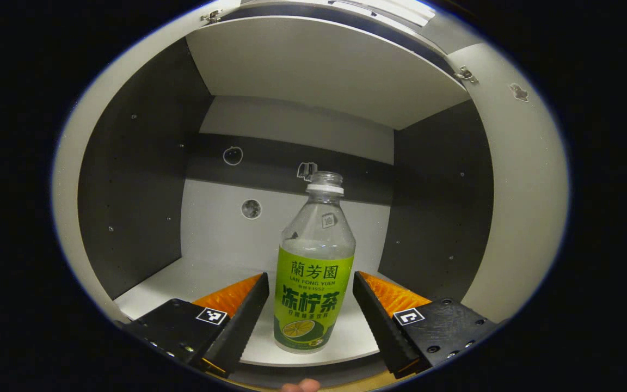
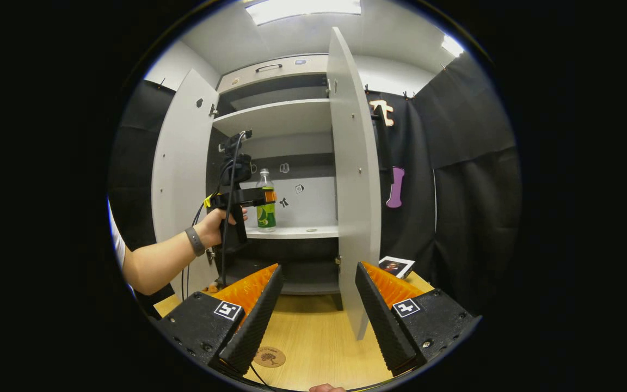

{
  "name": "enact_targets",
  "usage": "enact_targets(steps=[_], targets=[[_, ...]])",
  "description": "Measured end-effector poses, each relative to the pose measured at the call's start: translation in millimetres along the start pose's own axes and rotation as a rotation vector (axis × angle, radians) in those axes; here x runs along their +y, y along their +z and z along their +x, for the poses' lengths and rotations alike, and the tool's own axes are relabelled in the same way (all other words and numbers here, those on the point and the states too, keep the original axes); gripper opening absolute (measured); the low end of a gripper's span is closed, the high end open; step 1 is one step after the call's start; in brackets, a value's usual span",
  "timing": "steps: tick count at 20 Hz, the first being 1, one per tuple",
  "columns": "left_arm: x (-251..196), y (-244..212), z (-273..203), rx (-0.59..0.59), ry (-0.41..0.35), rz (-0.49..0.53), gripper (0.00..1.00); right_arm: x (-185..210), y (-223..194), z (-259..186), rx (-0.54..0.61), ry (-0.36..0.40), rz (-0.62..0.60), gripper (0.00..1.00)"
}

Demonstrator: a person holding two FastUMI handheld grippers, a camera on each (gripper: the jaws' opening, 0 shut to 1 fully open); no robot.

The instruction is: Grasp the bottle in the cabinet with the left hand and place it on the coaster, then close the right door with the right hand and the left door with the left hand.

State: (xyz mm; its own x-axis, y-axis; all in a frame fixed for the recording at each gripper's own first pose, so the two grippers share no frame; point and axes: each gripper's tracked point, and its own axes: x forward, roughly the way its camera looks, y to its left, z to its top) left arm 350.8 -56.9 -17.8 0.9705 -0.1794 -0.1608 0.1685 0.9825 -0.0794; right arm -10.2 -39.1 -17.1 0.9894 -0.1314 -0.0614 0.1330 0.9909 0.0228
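Spread left gripper (image 1: 310, 310) fingers flank the bottle (image 1: 313, 267) untouching near the shelf (image 1: 183, 280) edge (right gripper (image 2: 313, 305) spread too).

Setting: recording booth staged as a home corner. Evidence: black cloth (image 2: 455, 179) hung as walls, clipped along the top; pale cabinet (image 2: 281, 117) with both doors open, grey shelves (image 1: 313, 71) and dark inner sides, standing on a light wooden table (image 2: 319, 343); cork coaster (image 2: 269, 357) on that table; small photo card (image 2: 396, 267) near the cabinet's foot; ceiling light panel (image 2: 302, 8) overhead.
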Motion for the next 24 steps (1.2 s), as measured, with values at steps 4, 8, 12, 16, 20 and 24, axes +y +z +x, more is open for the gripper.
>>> enact_targets(steps=[4,8,12,16,20,24], targets=[[-2,3,5,-0.017,-0.002,0.005,0.95,-5,-3,3,0.011,-0.011,0.010,0.83],[-11,6,1,-0.027,-0.030,-0.014,0.73,-6,-4,5,0.013,-0.011,0.012,0.83],[-7,10,-6,-0.038,-0.015,0.020,0.72,-6,-4,6,0.011,-0.007,0.015,0.83],[-14,24,-47,-0.079,-0.054,0.026,0.72,-6,-3,6,0.005,-0.003,0.002,0.83],[-17,32,-98,-0.144,-0.076,0.053,0.71,1,5,6,-0.020,0.035,-0.003,0.83],[-18,19,-144,-0.149,-0.100,0.029,0.71,15,20,-1,-0.033,0.086,-0.001,0.83]])
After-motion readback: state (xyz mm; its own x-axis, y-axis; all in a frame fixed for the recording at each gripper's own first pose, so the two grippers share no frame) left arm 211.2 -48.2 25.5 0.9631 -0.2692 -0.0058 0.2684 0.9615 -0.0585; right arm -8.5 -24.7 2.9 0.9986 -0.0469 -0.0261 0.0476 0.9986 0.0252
